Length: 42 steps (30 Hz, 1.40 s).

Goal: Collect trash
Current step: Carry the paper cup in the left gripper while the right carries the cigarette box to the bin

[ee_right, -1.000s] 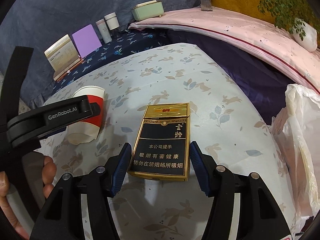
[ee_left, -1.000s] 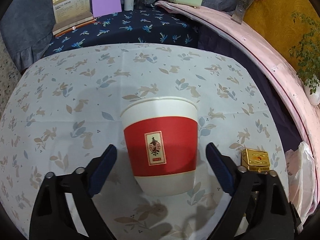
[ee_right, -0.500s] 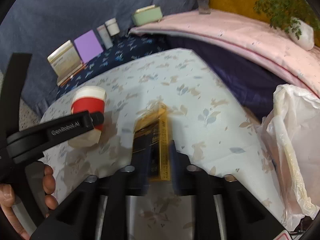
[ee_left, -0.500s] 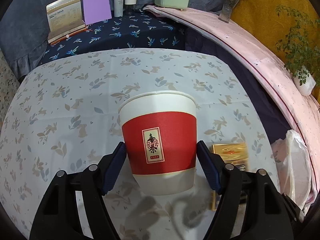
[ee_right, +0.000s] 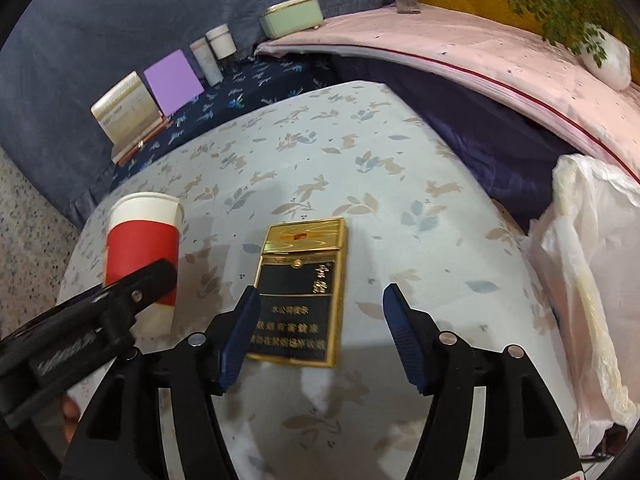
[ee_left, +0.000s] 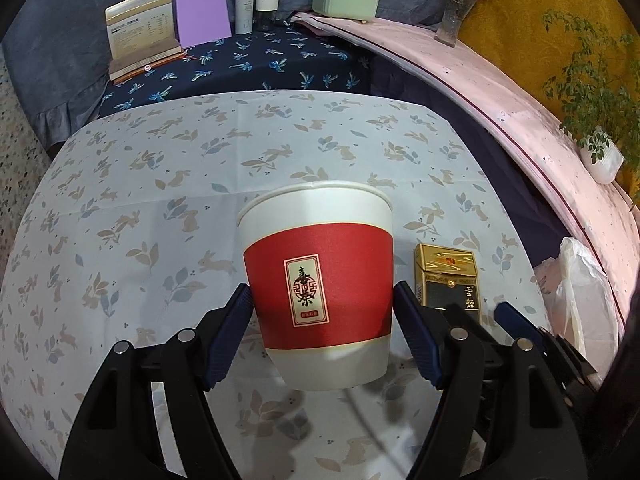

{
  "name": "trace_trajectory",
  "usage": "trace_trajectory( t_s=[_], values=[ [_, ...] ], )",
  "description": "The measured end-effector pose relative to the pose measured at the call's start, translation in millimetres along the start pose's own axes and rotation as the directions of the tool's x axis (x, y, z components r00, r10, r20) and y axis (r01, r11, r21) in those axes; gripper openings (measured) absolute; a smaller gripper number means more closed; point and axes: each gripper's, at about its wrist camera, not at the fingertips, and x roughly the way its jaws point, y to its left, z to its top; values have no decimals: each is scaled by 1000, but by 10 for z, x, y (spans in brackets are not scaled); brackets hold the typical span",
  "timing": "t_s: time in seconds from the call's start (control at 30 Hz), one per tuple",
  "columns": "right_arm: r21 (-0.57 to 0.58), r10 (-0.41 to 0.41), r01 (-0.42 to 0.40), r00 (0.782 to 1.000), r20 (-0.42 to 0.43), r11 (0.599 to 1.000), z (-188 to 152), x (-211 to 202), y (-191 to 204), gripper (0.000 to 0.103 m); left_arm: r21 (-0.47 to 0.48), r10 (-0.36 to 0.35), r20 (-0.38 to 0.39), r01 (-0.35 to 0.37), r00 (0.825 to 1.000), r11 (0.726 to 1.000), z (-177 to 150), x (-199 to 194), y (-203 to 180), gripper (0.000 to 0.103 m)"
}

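Observation:
A red and white paper cup (ee_left: pixel 320 284) stands between the blue pads of my left gripper (ee_left: pixel 324 332), which is shut on it. The cup also shows at the left of the right wrist view (ee_right: pixel 140 248). A gold and black cigarette pack (ee_right: pixel 300 292) lies flat on the rabbit-print tablecloth (ee_right: pixel 360 152). My right gripper (ee_right: pixel 320 328) is open around its near end, the left pad beside it, the right pad apart. The pack also shows right of the cup (ee_left: pixel 448 280).
A white plastic bag (ee_right: pixel 588 280) hangs at the table's right edge. Behind the table a dark blue surface holds a booklet stand (ee_left: pixel 140 36), a purple card (ee_left: pixel 204 14), two white jars (ee_left: pixel 256 4) and a green box (ee_left: pixel 344 0). A pink-covered ledge (ee_left: pixel 520 92) carries plants.
My left gripper closed onto the paper cup. My right gripper had pinched the cigarette pack on edge; now it has opened and the pack lies flat again.

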Motion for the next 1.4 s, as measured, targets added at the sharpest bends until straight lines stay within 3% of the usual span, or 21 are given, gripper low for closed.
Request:
trace_trajectory(
  t_s=[0.23, 0.43, 0.73, 0.97, 1.4],
  values=[
    [-83, -66, 66, 998, 2, 994, 21, 224, 200, 60, -22, 6, -2, -6, 1000, 1000, 1, 3, 133, 69],
    [-81, -66, 68, 997, 32, 994, 5, 82, 150, 57, -13, -13, 9, 13, 1000, 1000, -16, -78, 61, 69],
    [-31, -61, 65, 990, 126, 997, 25, -448, -68, 57, 20, -59, 55, 57, 997, 998, -15, -391, -213, 69],
    [-4, -93, 97, 972, 215, 995, 58, -955, -317, 57, 67, -103, 91, 97, 991, 993, -26, -661, -568, 69],
    [119, -180, 151, 939, 295, 981, -83, -1606, -1129, 57, 192, -180, 127, 153, 975, 969, -80, -999, -1350, 69]
  ],
)
